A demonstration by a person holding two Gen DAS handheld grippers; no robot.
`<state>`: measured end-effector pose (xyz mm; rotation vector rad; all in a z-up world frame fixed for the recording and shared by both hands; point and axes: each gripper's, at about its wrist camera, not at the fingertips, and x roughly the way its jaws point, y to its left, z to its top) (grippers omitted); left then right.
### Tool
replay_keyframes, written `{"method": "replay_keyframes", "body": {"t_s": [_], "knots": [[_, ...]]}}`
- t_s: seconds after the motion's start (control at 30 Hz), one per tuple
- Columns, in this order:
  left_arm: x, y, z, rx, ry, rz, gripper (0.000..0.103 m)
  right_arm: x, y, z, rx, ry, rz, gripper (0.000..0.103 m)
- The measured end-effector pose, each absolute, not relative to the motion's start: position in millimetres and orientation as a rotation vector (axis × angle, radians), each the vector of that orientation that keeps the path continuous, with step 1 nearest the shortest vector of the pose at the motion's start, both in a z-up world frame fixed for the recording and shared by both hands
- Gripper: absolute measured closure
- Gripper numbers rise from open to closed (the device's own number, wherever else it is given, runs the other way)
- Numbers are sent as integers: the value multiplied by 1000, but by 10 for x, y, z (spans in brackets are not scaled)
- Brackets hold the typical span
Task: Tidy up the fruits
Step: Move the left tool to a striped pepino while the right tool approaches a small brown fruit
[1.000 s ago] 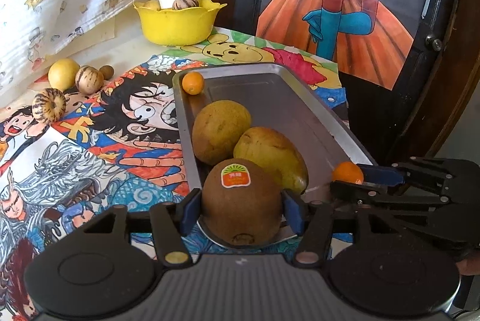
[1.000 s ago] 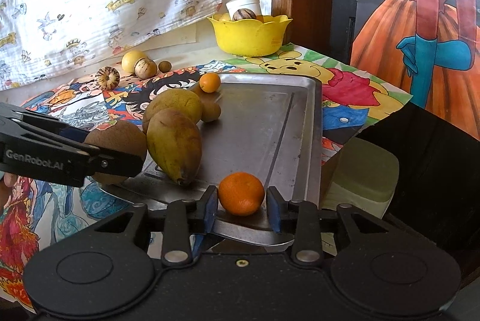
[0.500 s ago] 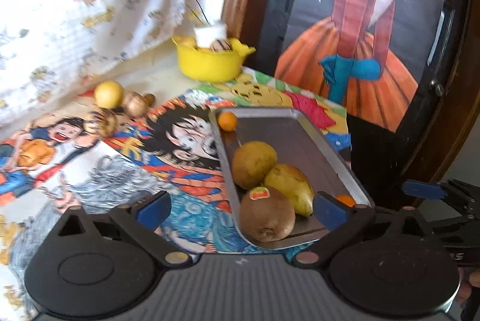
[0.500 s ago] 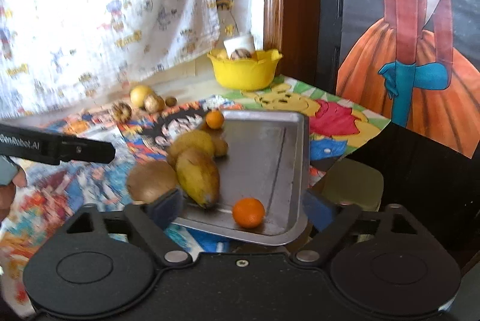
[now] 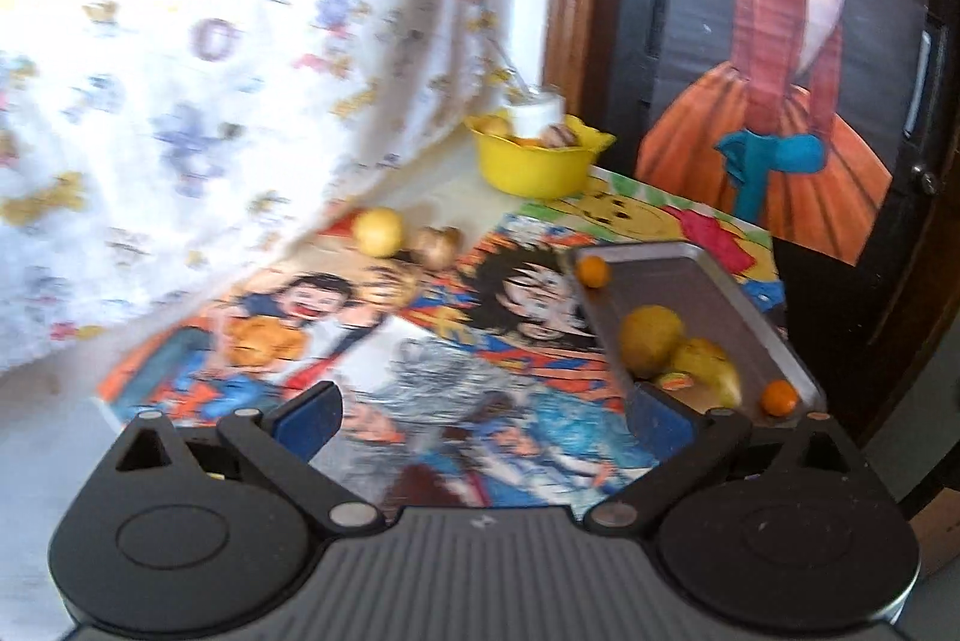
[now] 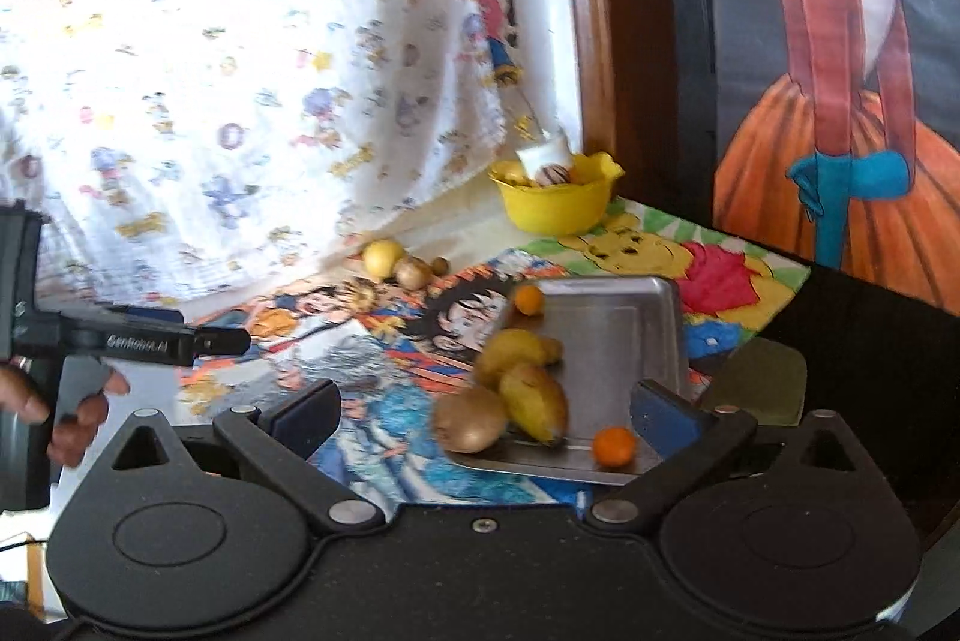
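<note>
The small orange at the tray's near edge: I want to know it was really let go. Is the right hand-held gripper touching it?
Apart. The right wrist view shows the small orange lying on the metal tray, with tray visible between it and the open right hand-held gripper.

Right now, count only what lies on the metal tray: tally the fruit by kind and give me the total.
Small orange citrus: 2
Large yellow-green fruit: 2
Brown kiwi: 1
Small brownish fruit, half hidden behind the round one: 1
Total: 6
</note>
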<state>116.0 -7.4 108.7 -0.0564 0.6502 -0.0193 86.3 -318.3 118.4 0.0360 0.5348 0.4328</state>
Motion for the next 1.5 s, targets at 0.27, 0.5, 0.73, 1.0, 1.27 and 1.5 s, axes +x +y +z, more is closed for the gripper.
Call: {"method": "replay_keyframes", "body": {"t_s": [0.27, 0.5, 0.73, 1.0, 1.27, 1.5], "knots": [[911, 709, 1810, -35, 574, 110, 0, 624, -2848, 2128, 3, 473, 569, 0], [972, 1038, 2510, 14, 451, 182, 0, 1209, -2362, 3078, 76, 546, 628, 0], [1200, 1119, 2783, 60, 306, 192, 0, 2029, -1860, 3623, 8, 460, 602, 0], [1730, 1112, 2031, 26, 411, 112, 0, 3113, -1564, 2806, 7, 653, 593, 1], [2157, 893, 1298, 44, 454, 33, 0, 3992, -1431, 1755, 58, 833, 599, 1], [2606, 780, 661, 41, 550, 13, 0, 4481, -1250, 1001, 94, 951, 627, 3]]}}
